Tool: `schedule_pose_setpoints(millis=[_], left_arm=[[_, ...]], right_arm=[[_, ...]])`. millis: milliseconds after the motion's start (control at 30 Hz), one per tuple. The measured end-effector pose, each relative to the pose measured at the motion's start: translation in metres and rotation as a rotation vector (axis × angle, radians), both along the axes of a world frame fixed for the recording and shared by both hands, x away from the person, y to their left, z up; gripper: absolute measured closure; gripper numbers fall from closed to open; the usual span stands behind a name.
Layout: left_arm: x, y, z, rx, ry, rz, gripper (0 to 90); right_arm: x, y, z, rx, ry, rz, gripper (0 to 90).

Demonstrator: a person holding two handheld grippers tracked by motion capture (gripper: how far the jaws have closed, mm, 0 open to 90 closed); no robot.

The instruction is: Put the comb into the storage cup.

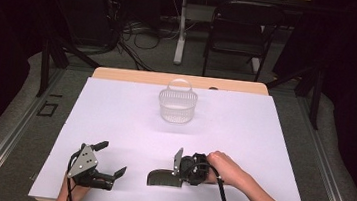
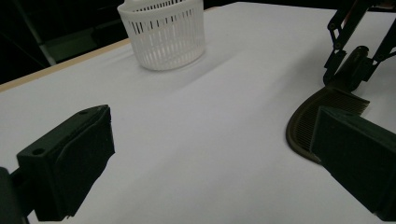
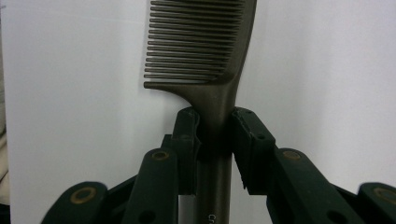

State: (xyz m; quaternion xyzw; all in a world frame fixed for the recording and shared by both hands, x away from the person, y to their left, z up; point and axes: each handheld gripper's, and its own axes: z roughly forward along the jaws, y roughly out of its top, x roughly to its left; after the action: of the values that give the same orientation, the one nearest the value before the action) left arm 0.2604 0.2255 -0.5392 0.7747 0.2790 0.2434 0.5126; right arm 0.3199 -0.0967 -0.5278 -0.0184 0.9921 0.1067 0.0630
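comb [image 3: 205, 51] in right hand-held gripper [image 3: 215, 135]

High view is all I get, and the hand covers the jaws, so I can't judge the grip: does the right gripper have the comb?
Observer: Yes. In the right gripper view, the right gripper has a pad on each side of the comb, on the handle just below the teeth.
Operator: Is the left gripper holding anything? Its jaws look dark from up here.
Observer: No. In the left gripper view, the left gripper has its jaws wide apart over the bare white table, with nothing between the pads.
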Motion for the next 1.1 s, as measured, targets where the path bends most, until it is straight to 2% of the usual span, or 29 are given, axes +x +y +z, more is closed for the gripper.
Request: schedule_pose_setpoints(millis=[300,900,967,1100], left_arm=[[-0.001,0.001,0.000,-0.003,0.001,0.007,0.0],[-0.001,0.000,0.000,-0.003,0.002,0.006,0.0],[-0.001,0.000,0.000,-0.001,0.000,0.007,0.0],[-0.001,0.000,0.000,-0.002,0.000,0.006,0.0]], right_arm=[[-0.003,-0.002,0.001,0.007,-0.002,0.005,72.3],[-0.005,-0.031,0.022,0.186,-0.041,-0.117,72.5],[-0.004,-0.037,0.025,0.196,-0.049,-0.147,72.5],[-0.003,-0.042,0.028,0.219,-0.048,-0.170,72.5]])
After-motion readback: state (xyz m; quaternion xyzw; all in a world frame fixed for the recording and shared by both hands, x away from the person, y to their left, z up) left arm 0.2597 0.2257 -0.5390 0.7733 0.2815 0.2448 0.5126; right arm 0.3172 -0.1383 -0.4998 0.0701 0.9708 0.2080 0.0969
